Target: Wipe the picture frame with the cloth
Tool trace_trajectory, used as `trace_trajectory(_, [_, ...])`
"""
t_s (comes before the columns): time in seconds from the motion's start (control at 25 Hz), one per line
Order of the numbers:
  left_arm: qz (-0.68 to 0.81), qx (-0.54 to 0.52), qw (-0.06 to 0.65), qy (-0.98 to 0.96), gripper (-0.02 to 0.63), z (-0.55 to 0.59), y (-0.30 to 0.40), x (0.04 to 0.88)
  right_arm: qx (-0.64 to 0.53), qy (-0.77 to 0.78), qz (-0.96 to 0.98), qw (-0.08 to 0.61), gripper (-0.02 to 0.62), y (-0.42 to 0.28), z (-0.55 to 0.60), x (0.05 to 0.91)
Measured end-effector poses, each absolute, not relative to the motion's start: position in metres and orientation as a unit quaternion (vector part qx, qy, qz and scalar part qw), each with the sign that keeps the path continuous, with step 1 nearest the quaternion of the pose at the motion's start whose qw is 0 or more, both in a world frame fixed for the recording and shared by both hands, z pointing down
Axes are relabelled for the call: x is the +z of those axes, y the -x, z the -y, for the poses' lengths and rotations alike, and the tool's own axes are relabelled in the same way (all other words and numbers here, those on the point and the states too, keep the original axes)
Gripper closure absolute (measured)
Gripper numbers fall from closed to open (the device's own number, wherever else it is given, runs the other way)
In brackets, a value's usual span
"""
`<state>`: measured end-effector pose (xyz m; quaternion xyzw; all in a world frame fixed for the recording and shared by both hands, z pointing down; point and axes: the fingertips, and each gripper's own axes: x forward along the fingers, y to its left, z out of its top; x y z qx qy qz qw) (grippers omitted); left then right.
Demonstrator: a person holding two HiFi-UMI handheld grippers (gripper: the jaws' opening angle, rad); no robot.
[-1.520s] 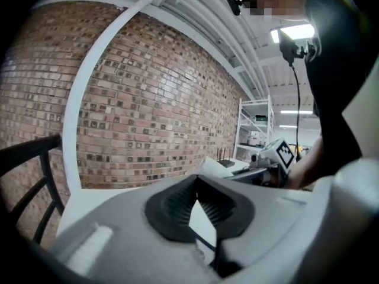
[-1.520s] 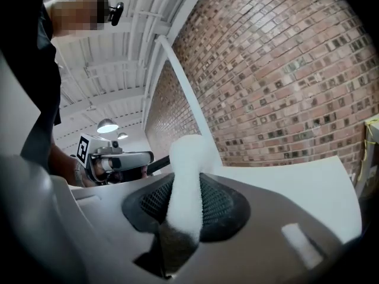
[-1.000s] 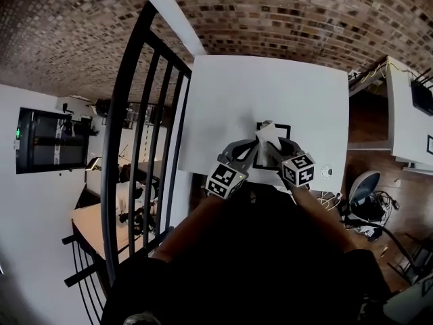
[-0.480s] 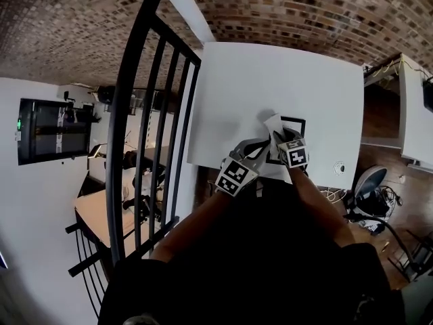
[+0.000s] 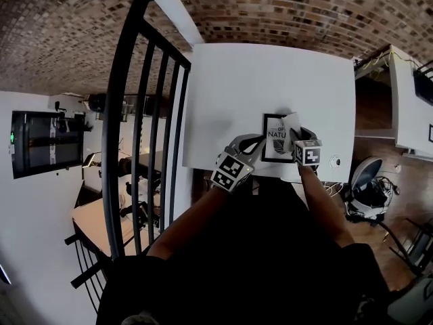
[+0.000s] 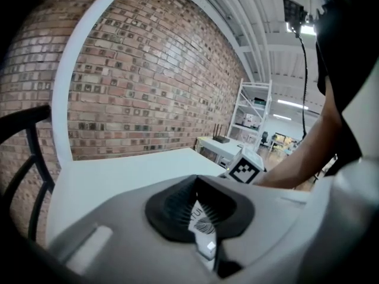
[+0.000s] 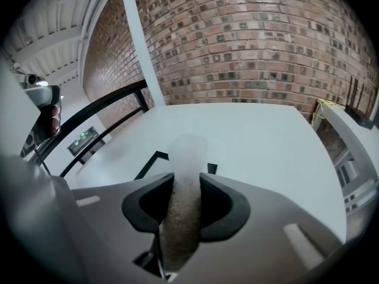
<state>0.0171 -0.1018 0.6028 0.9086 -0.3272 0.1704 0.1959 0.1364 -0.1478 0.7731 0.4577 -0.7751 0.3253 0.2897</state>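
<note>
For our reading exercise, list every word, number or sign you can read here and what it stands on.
"OF": print in the picture frame.
"NATU": the line below it; the cloth hides the rest.
Left cube, right cube: square patterns, no letters.
Nothing else is legible.

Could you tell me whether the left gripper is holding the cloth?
No, the right gripper has the cloth pinched between its jaws.

We see a white bench (image 5: 237,93) set against a brick wall (image 5: 304,12). A black railing (image 5: 116,127) stands at its left.
</note>
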Motion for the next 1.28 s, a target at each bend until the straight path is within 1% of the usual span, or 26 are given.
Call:
trace_trajectory(0.12, [0.322,0.158,0.194,-0.913,0.604,0.102,-0.021,0.597,0.333,-0.483,0.762,0.274,0.48,-0.159,0.145,0.769])
trace_trajectory(0.28, [0.324,0.158,0.198,-0.912,0.604,0.098,-0.02,0.598,0.333,-0.482,0.77,0.252,0.48,-0.154,0.14,0.751])
trace_trajectory(0.48, [0.327,0.166,0.203,-0.908,0.605,0.095,-0.015,0.603,0.34,-0.426,0.807,0.226,0.48,-0.091,0.128,0.721])
trace_trajectory(0.6, [0.329,0.165,0.2,-0.908,0.605,0.093,-0.012,0.601,0.346,-0.387,0.821,0.24,0.48,-0.056,0.111,0.729])
trace_trajectory(0.8, [0.327,0.175,0.208,-0.905,0.606,0.084,-0.005,0.605,0.374,-0.359,0.818,0.25,0.48,-0.033,0.089,0.751])
trace_trajectory(0.88, [0.332,0.175,0.2,-0.905,0.606,0.084,-0.001,0.61,0.385,-0.357,0.81,0.261,0.48,-0.034,0.084,0.763])
trace_trajectory(1.04, [0.329,0.179,0.199,-0.906,0.605,0.079,-0.001,0.616,0.357,-0.378,0.805,0.284,0.48,-0.052,0.089,0.76])
trace_trajectory(1.28, [0.31,0.184,0.213,-0.908,0.605,0.074,-0.007,0.617,0.383,-0.428,0.77,0.279,0.48,-0.097,0.083,0.766])
